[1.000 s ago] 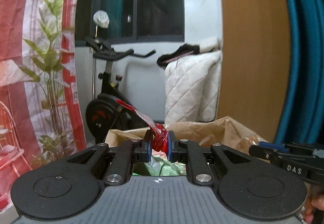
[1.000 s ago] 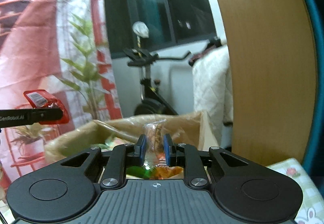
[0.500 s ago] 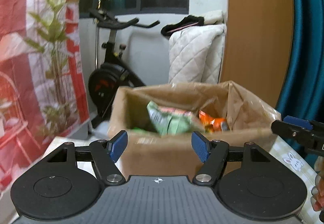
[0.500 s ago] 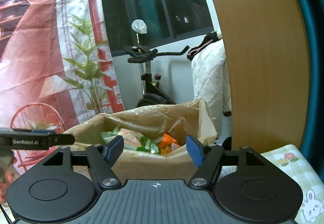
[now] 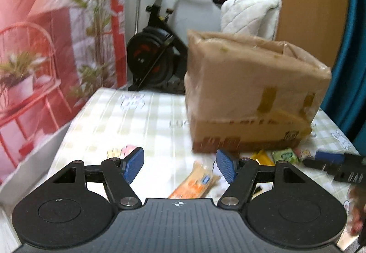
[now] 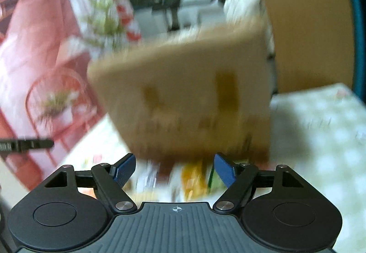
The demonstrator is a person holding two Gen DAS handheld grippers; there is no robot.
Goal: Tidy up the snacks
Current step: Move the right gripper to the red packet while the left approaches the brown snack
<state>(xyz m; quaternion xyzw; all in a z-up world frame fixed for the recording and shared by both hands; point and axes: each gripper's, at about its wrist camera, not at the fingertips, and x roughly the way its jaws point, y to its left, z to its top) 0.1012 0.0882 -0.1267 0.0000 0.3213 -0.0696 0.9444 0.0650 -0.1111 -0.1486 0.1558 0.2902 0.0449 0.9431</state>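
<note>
A taped cardboard box (image 5: 251, 95) stands on the checked tablecloth (image 5: 137, 120); its side faces me and its inside is hidden. My left gripper (image 5: 180, 167) is open and empty, low over the table in front of the box. An orange snack packet (image 5: 194, 182) lies between its fingers. A yellow packet (image 5: 262, 158) and a green packet (image 5: 284, 154) lie at the box's foot. My right gripper (image 6: 175, 169) is open and empty before the blurred box (image 6: 187, 102); yellow and green packets (image 6: 194, 175) lie beneath it. Its tip also shows in the left wrist view (image 5: 334, 165).
An exercise bike (image 5: 155, 47) and a white quilt (image 5: 249, 15) stand behind the table. A red and white plant backdrop (image 5: 45, 35) hangs at left, a wooden panel (image 5: 313, 8) and teal curtain at right. A small pink wrapper (image 5: 121, 151) lies at left.
Both grippers opened, dropping the red packet and the clear snack bag into the box, then drew back and dropped low toward the table. The right view is now motion-blurred.
</note>
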